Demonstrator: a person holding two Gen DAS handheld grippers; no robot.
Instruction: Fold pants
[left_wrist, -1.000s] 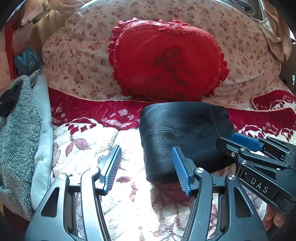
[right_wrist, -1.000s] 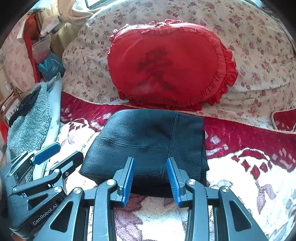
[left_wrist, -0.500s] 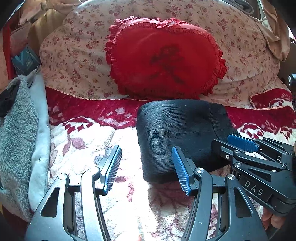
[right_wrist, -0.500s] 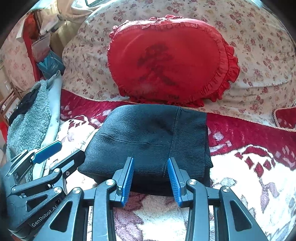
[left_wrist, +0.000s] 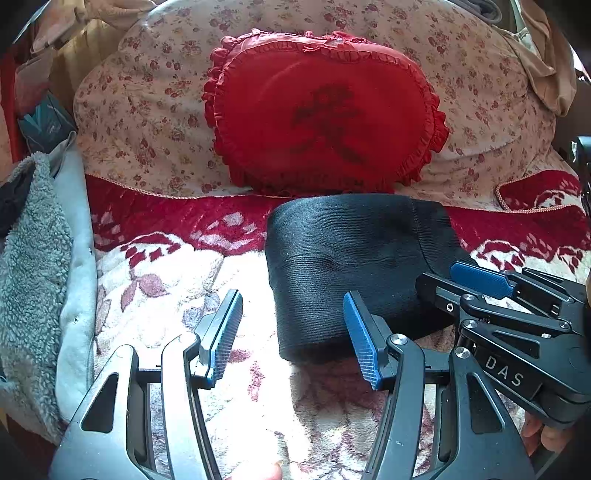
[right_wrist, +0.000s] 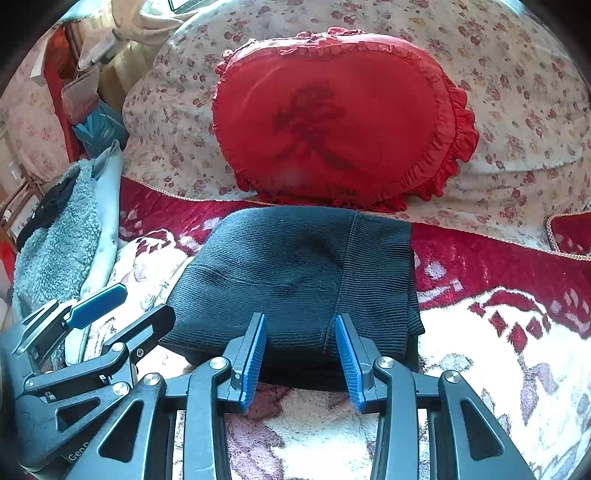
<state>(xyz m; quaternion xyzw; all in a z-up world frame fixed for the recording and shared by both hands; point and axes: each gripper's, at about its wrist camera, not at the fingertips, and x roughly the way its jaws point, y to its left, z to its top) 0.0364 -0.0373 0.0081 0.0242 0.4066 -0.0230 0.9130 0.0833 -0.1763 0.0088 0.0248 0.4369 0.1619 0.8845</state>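
Observation:
The black knit pants (left_wrist: 351, 258) lie folded into a compact rectangle on the red and white floral blanket (left_wrist: 166, 280); they also show in the right wrist view (right_wrist: 295, 280). My left gripper (left_wrist: 291, 328) is open and empty, just in front of the bundle's near left corner. My right gripper (right_wrist: 299, 350) is open and empty, its fingertips (right_wrist: 255, 347) at the bundle's near edge, not closed on it. Each gripper shows in the other's view, the right (left_wrist: 480, 280) and the left (right_wrist: 96, 306).
A red heart-shaped cushion (left_wrist: 321, 110) leans on a floral pillow (left_wrist: 140, 110) right behind the pants. A grey fleece garment (left_wrist: 33, 277) lies along the left side. A red patterned pillow corner (right_wrist: 569, 232) sits at the far right.
Both grippers have drifted slightly back and right from the folded pants; the bundle itself has not moved. Both stay open.

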